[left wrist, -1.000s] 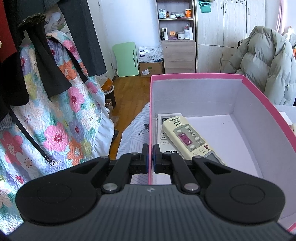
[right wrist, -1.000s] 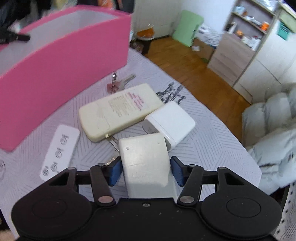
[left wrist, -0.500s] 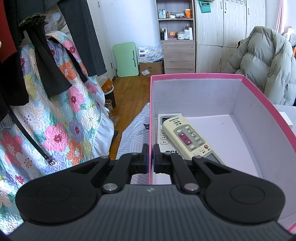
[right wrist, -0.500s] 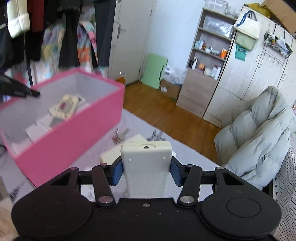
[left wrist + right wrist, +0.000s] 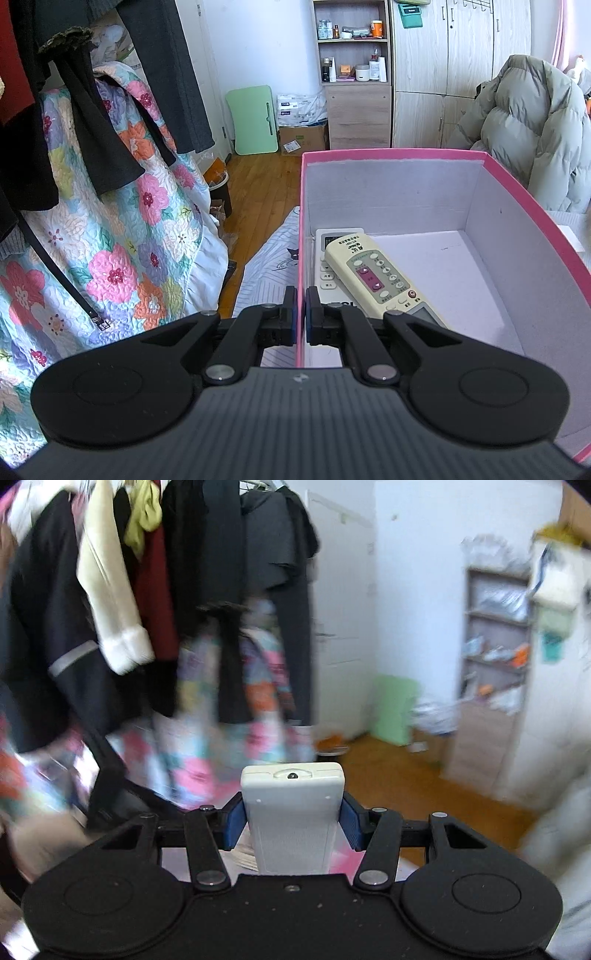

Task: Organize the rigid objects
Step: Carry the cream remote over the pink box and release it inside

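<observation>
Item: white rectangular plastic remote (image 5: pixel 293 823) — clamped by its long side edges in right gripper (image 5: pixel 291 825), blue pads (image 5: pixel 233 823) pressing both flanks, nose pointing fwd, held in the air; surroundings blurred.

Handling, est.: light, stiff, smooth shell — may slip; mid-body side grip looks sound.

Left gripper (image 5: pixel 300 319): closed on near-left wall of pink cardboard box w/ white lining (image 5: pixel 391 154).

Box contents: cream push-button remote (image 5: pixel 376 278) atop white remote (image 5: pixel 327 275), at left wall.
</observation>
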Motion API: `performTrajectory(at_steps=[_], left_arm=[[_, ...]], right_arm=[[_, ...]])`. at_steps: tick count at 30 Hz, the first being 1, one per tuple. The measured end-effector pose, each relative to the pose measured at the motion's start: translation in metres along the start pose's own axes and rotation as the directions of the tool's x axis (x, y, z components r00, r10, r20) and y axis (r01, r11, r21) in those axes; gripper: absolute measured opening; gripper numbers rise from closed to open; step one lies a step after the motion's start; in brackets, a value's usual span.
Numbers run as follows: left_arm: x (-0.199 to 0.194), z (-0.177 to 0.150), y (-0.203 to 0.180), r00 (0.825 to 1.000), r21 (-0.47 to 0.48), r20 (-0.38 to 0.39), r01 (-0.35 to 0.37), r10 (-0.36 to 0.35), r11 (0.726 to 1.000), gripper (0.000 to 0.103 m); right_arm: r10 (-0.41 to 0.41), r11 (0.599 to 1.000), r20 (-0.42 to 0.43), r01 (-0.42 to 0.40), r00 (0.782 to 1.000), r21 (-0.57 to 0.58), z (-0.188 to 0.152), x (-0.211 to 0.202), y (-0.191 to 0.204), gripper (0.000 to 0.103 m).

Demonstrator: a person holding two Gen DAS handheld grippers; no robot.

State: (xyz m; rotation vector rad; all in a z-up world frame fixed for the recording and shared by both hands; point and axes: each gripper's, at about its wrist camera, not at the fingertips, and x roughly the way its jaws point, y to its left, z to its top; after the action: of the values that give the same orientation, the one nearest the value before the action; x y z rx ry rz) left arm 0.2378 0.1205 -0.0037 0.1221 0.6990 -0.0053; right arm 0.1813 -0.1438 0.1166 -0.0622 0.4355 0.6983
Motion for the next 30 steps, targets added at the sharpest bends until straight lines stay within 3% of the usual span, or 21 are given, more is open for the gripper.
performTrajectory(at_steps=[2, 8, 11, 14, 17, 20, 26, 30], left_arm=[[0.0, 0.001, 0.0, 1.0, 0.003, -0.005, -0.002, 0.002, 1.0, 0.003], [0.0, 0.002, 0.003, 1.0, -0.007, -0.002, 0.004, -0.004, 1.0, 0.003], [0.0, 0.002, 0.003, 1.0, -0.009, -0.002, 0.006, -0.006, 1.0, 0.003], [-0.001, 0.002, 0.001, 1.0, -0.014, -0.002, 0.008, -0.008, 1.0, 0.003], [-0.001, 0.002, 0.0, 1.0, -0.012, 0.002, 0.007, -0.007, 1.0, 0.003], [-0.001, 0.002, 0.002, 1.0, -0.021, 0.008, 0.016, -0.016, 1.0, 0.003], [-0.001, 0.002, 0.004, 1.0, -0.02, 0.013, 0.019, -0.018, 1.0, 0.003], [0.0, 0.003, 0.005, 1.0, -0.023, 0.015, 0.017, -0.017, 1.0, 0.003]], right_arm=[[0.035, 0.999, -0.031, -0.034, 0.999, 0.015, 0.0, 0.032, 0.003, 0.058], [-0.069, 0.998, -0.133, 0.068, 0.989, -0.012, -0.007, 0.143, 0.004, 0.058], [-0.055, 0.996, -0.135, 0.063, 0.989, 0.057, -0.011, 0.177, -0.006, 0.058], [-0.062, 0.996, -0.119, 0.069, 0.991, 0.054, -0.017, 0.18, -0.007, 0.058], [-0.074, 0.997, -0.215, 0.08, 0.974, 0.02, -0.026, 0.172, -0.004, 0.058], [-0.075, 0.997, -0.241, 0.069, 0.968, -0.031, -0.034, 0.153, 0.002, 0.058], [-0.142, 0.984, -0.385, 0.088, 0.912, -0.156, -0.054, 0.139, 0.023, 0.057], [-0.244, 0.941, -0.371, 0.127, 0.896, -0.312, -0.062, 0.146, 0.044, 0.057]])
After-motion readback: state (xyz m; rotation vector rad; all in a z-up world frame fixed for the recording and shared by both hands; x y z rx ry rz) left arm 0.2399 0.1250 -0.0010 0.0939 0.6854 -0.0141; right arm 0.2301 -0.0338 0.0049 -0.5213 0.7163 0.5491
